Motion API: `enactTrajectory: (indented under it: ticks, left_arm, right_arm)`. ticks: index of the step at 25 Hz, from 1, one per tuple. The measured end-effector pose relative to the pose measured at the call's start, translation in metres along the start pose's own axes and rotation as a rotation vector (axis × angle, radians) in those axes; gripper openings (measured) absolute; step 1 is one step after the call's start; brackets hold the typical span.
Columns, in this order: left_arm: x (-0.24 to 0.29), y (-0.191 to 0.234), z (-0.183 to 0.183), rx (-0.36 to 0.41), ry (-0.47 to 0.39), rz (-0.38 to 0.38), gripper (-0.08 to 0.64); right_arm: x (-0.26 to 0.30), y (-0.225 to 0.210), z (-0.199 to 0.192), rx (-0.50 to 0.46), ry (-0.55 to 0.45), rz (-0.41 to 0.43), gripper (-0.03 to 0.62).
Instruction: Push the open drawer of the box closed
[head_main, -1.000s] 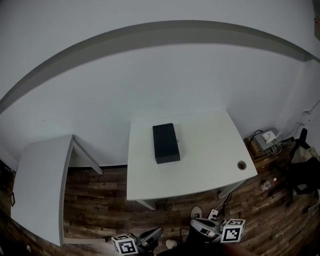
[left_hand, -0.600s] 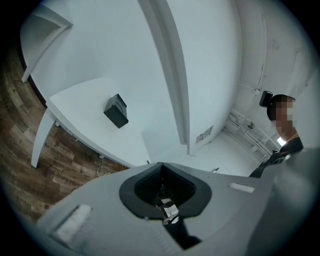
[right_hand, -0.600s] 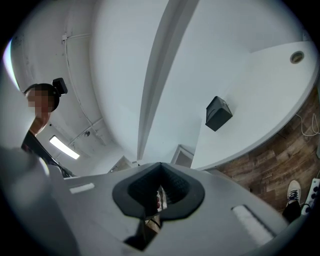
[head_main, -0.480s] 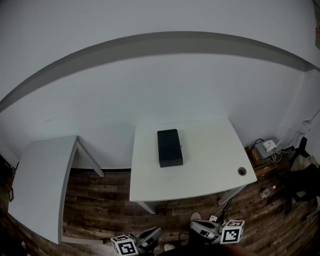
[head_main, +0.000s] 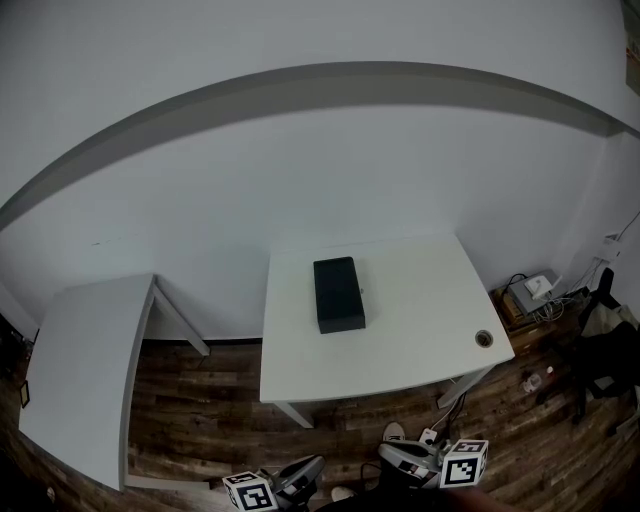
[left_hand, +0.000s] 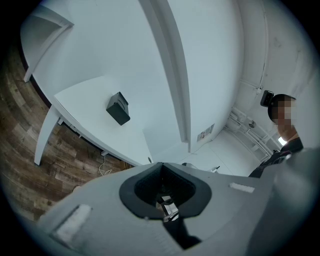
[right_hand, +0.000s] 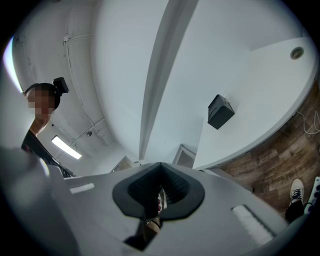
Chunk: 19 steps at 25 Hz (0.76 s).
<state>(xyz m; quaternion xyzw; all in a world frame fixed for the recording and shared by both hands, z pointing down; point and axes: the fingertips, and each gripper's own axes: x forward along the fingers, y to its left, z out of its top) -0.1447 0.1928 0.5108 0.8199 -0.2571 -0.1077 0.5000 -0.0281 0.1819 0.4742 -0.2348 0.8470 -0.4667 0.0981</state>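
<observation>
we are holding both grippers low at the 6 o'clock edge of the head view, over the wood floor (head_main: 200, 420) and well apart from the table (head_main: 410, 360). the left gripper (head_main: 316, 463) is pointing toward 2 o'clock and the right gripper (head_main: 386, 452) toward 9 o'clock, so the 2 tips are facing each other without touching.

in the left gripper view, the left gripper (left_hand: 162, 197) is showing its jaws lying together with nothing between them. in the right gripper view, the right gripper (right_hand: 159, 197) is doing the same: jaws pressed together, nothing held.

the box (head_main: 338, 294) is lying flat on the white table at 12 o'clock from the grippers. it is sitting in the table's 11 o'clock part, near the wall, with its long side running from 12 to 6. it is too small here for us to tell whether its drawer is standing out. the left gripper view is catching the box (left_hand: 118, 108) at 11 o'clock of the jaws, and the right gripper view is catching the box (right_hand: 220, 111) at 1 o'clock.

a round hole (head_main: 484, 339) is showing at the table's 4 o'clock corner. a second table (head_main: 85, 370) is standing at 9 o'clock, apart from the first. cables (head_main: 545, 300) are lying on the floor at 3 o'clock.
</observation>
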Motion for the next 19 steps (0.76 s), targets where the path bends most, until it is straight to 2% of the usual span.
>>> enactTrajectory:
  ticks: [9, 19]
  left_arm:
    - [0.0, 0.0, 0.0, -0.021, -0.025, -0.012, -0.002]
    - [-0.001, -0.002, -0.004, -0.013, -0.009, 0.001, -0.002]
  right_arm:
    - [0.003, 0.005, -0.005, -0.014, 0.024, 0.009, 0.003]
    - [0.005, 0.009, -0.012, -0.016, 0.045, 0.017, 0.003]
